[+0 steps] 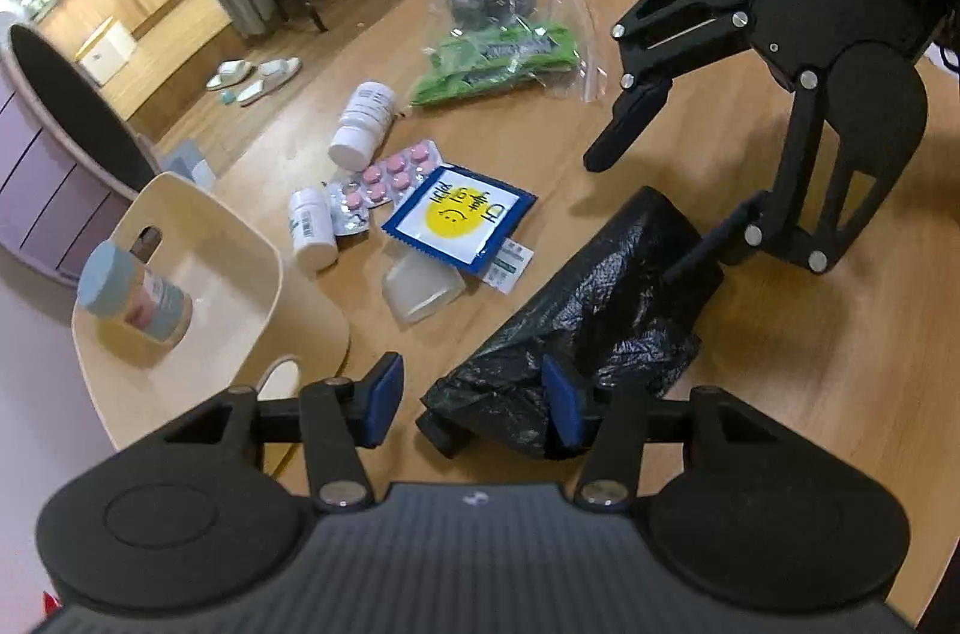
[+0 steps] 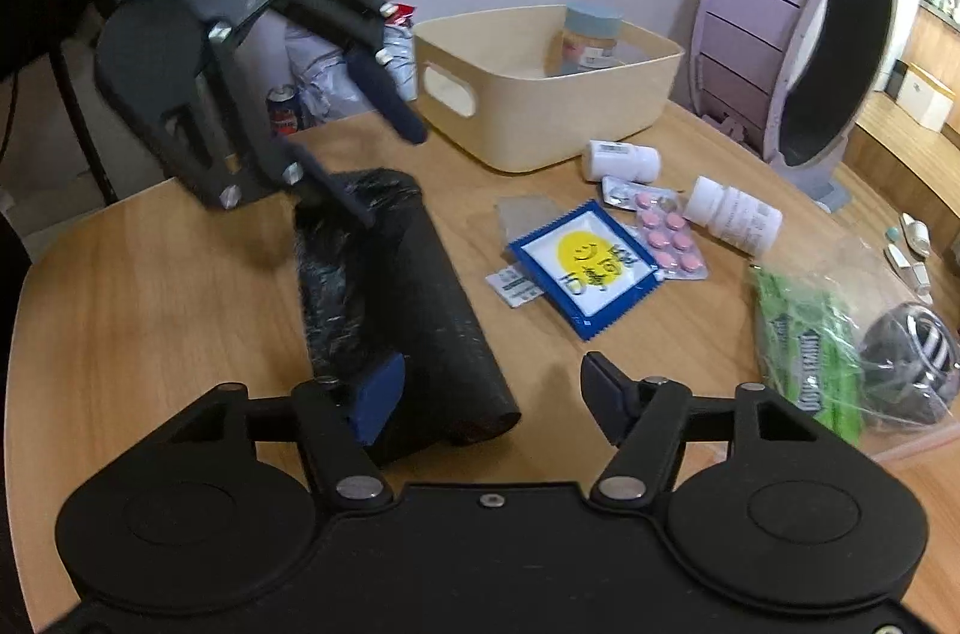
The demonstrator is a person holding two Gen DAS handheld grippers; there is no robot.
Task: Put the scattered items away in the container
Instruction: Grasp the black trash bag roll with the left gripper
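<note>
A cream plastic tub with cut-out handles is seen at the left of the light wooden counter in the left wrist view. A jar with a pale blue lid is stood inside the tub. Just beside the tub, two white pill bottles are laid on their sides. A sheet of pink pills is tucked between them, and a blue packet with a yellow smiley face is laid just to their right. Farther back, a clear bag of green packets is found.

A roll of black plastic bags is laid across the counter, well apart from the tub. The left gripper is held partly apart, with one end of the roll between its blue pads. The right gripper is also held partly apart over the other end. It cannot be told whether either one is squeezing the roll.
</note>
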